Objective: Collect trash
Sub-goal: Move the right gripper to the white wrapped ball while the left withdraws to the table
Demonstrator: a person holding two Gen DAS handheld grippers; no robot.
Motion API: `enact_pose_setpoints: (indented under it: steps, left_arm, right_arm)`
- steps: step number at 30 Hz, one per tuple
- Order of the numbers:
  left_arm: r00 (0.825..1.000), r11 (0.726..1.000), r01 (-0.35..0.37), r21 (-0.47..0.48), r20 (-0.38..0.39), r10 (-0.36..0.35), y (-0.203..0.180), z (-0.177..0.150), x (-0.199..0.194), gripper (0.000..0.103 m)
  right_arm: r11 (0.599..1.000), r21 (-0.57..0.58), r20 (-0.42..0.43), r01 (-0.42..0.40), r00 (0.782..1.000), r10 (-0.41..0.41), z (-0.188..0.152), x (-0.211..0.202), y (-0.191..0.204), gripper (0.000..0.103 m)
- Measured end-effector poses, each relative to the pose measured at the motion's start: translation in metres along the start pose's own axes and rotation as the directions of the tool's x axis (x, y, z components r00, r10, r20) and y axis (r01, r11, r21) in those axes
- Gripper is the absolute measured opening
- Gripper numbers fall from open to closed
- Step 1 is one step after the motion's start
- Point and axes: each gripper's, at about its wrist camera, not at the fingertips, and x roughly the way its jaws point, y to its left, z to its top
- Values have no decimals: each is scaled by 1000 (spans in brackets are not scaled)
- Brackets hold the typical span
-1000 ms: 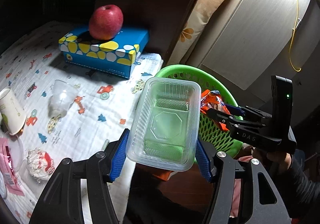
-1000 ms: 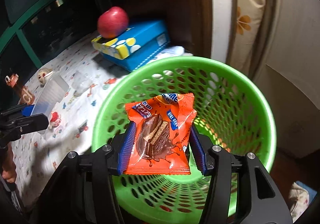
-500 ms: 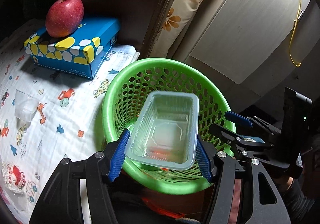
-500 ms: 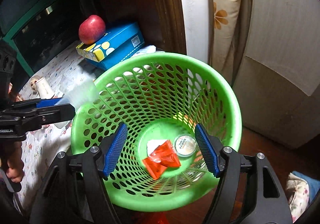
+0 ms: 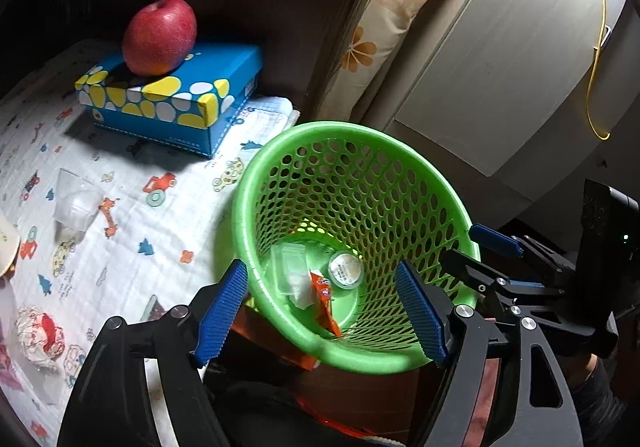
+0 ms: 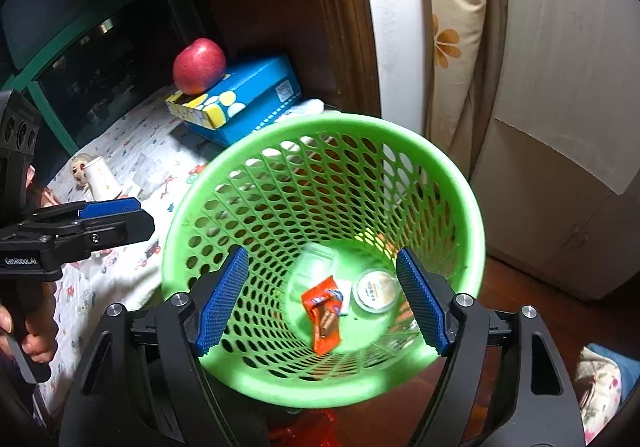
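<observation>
printed cloth bench beside green basket (image 5: 256, 207): my left tongs (image 5: 320, 311) and right tongs (image 6: 320, 299) just opened, empty; clear tub (image 6: 316, 267) and orange wrapper (image 6: 324, 317) now binned, more litter waits.

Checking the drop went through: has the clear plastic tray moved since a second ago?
Yes. The clear plastic tray has left the left gripper, whose jaws have just been opening, and now lies inside the green basket.

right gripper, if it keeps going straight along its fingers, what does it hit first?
Most likely the orange snack wrapper at the bottom of the green basket. The right gripper is open and empty above the basket mouth; depth is unclear, so the basket's near wall could come first.
</observation>
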Motion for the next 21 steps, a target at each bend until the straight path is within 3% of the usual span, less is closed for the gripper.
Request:
enact_pose_setpoints:
  steps: [9,13,21]
  left_arm:
    - [987,985,-140,-103,62,147,55,-29,-46,79]
    - [971,963,-210,-168,77,225,88,-44,-67,80]
    - [945,911,-283,-299,77,319,155,-86,-106,80]
  right_arm:
    - [992,-84,3,-95,995,95,9,2,52,79]
    - [981,-135,-24,-139,990,137,11,13,83,79]
    - [953,-204,-82,-222,974,210,12,40,144,79]
